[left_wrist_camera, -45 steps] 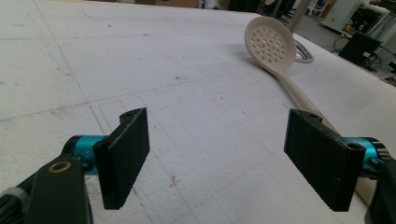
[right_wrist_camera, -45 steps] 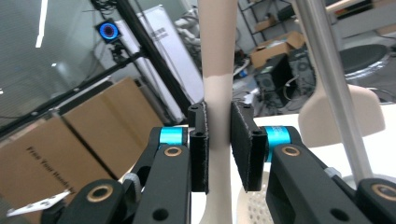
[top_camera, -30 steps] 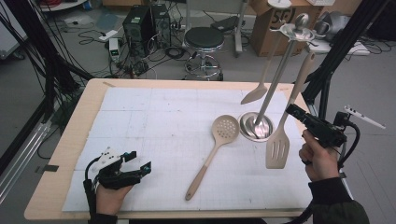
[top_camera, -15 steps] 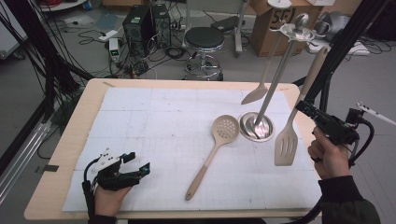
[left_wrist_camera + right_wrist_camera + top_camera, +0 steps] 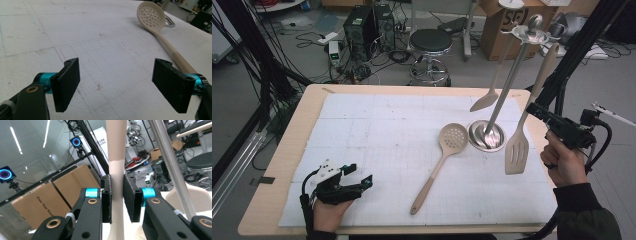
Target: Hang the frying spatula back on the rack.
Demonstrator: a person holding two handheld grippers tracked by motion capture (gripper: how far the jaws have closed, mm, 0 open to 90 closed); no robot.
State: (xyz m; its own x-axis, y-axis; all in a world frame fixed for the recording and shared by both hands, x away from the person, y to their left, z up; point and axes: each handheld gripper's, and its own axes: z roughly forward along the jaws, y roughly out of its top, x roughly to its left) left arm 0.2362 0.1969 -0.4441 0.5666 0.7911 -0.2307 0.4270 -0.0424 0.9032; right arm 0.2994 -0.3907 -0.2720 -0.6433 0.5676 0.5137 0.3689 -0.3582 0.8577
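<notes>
My right gripper (image 5: pixel 533 109) is shut on the handle of a beige slotted spatula (image 5: pixel 517 149). It holds the spatula steeply tilted at the mat's right edge, blade down, handle end up near the top of a metal stand (image 5: pixel 507 87). In the right gripper view both pads (image 5: pixel 106 197) press the beige handle (image 5: pixel 117 170) between them. A beige perforated spoon (image 5: pixel 452 140) lies flat in the middle of the mat. My left gripper (image 5: pixel 362 182) rests low on the mat's near left, open, and holds nothing. In the left gripper view the perforated spoon (image 5: pixel 151 16) lies ahead to the right.
The stand's round steel base (image 5: pixel 486 136) sits on the white gridded mat (image 5: pixel 377 125), and a beige spoon (image 5: pixel 486 102) hangs beside its pole. The pole (image 5: pixel 170 162) passes close to the right of my right gripper. A stool (image 5: pixel 431 42), boxes and cables lie beyond the table.
My right gripper has shifted slightly right and up with the spatula, and the blade has swung a little to the right. The left gripper has not moved.
</notes>
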